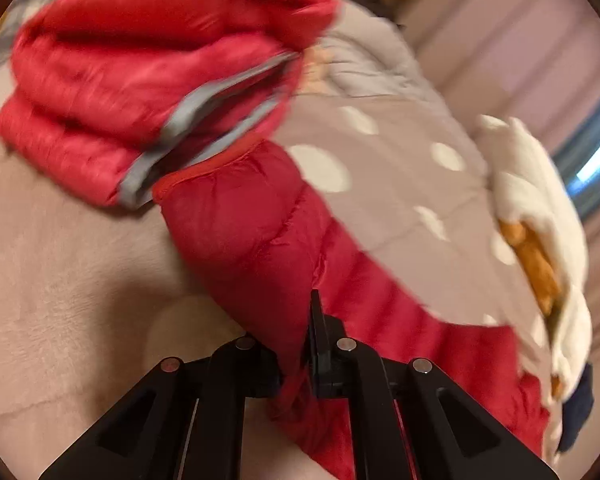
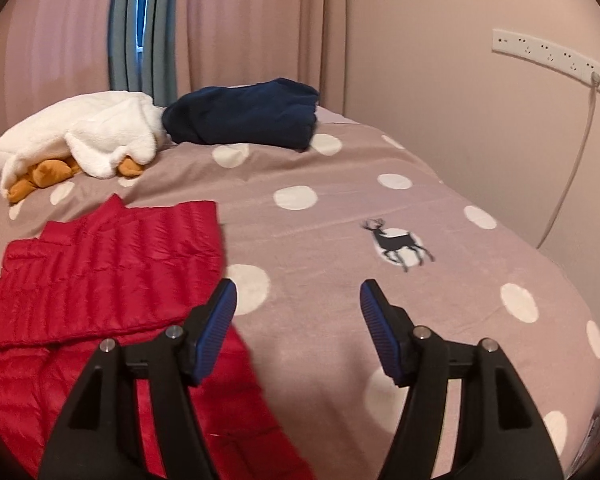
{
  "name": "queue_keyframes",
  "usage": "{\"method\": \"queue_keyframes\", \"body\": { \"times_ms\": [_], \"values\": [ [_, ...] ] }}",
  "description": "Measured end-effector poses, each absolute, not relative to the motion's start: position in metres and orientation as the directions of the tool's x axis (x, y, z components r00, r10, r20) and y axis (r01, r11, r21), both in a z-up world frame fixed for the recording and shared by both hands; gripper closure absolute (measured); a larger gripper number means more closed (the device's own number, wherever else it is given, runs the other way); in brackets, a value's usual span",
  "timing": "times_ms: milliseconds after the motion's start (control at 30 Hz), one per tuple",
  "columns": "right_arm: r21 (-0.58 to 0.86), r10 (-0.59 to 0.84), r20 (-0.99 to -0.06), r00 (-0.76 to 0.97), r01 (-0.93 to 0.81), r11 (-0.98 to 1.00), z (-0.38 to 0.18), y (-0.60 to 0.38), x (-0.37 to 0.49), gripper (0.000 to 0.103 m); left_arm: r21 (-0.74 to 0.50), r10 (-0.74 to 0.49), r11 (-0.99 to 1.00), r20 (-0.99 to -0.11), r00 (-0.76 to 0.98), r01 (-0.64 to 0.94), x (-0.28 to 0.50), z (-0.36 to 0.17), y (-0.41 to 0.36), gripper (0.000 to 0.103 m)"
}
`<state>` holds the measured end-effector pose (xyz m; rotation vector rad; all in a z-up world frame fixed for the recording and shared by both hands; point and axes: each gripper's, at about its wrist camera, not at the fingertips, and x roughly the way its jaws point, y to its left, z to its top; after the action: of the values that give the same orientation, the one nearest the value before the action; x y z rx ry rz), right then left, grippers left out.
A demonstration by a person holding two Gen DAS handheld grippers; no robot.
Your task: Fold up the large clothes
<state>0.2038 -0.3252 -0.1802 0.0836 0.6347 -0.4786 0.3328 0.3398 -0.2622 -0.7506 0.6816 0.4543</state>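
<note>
A red quilted puffer jacket [image 1: 244, 216] lies on the bed. My left gripper [image 1: 296, 364] is shut on a fold of the jacket's red fabric and holds that part raised. Its upper part [image 1: 140, 80], with grey trim, is bunched and blurred at the top left. In the right wrist view the jacket [image 2: 100, 276] lies flat at the left. My right gripper [image 2: 296, 320] is open and empty, above the blanket beside the jacket's right edge; its left finger [image 2: 216, 320] overlaps the jacket's edge.
The bed has a taupe blanket [image 2: 340, 184] with white dots and a deer print [image 2: 400, 242]. A white fleece garment [image 2: 84, 136] with orange parts and a folded navy garment [image 2: 244, 114] lie at the far edge. Curtains [image 2: 240, 20] and a wall with a power strip [image 2: 548, 56] stand behind.
</note>
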Motion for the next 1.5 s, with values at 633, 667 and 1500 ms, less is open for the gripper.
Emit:
{"method": "queue_keyframes", "body": {
  "times_ms": [633,667,1500],
  "values": [
    [-0.008,-0.369,-0.508,0.778,0.424,0.906,-0.16,-0.368,0.156,0.038,-0.098,0.085,0.983,-0.503,0.86,-0.155,0.337,-0.124,-0.013,0.097],
    [-0.009,-0.371,-0.505,0.779,0.425,0.905,-0.161,-0.371,0.154,0.038,-0.095,0.058,0.988,-0.517,0.854,-0.125,0.341,-0.129,-0.036,0.097],
    [0.042,-0.328,-0.545,0.772,0.416,0.908,-0.159,-0.369,0.161,0.033,-0.273,-0.366,0.928,-0.54,0.757,0.254,0.279,-0.101,-0.12,0.025]
  ]
}}
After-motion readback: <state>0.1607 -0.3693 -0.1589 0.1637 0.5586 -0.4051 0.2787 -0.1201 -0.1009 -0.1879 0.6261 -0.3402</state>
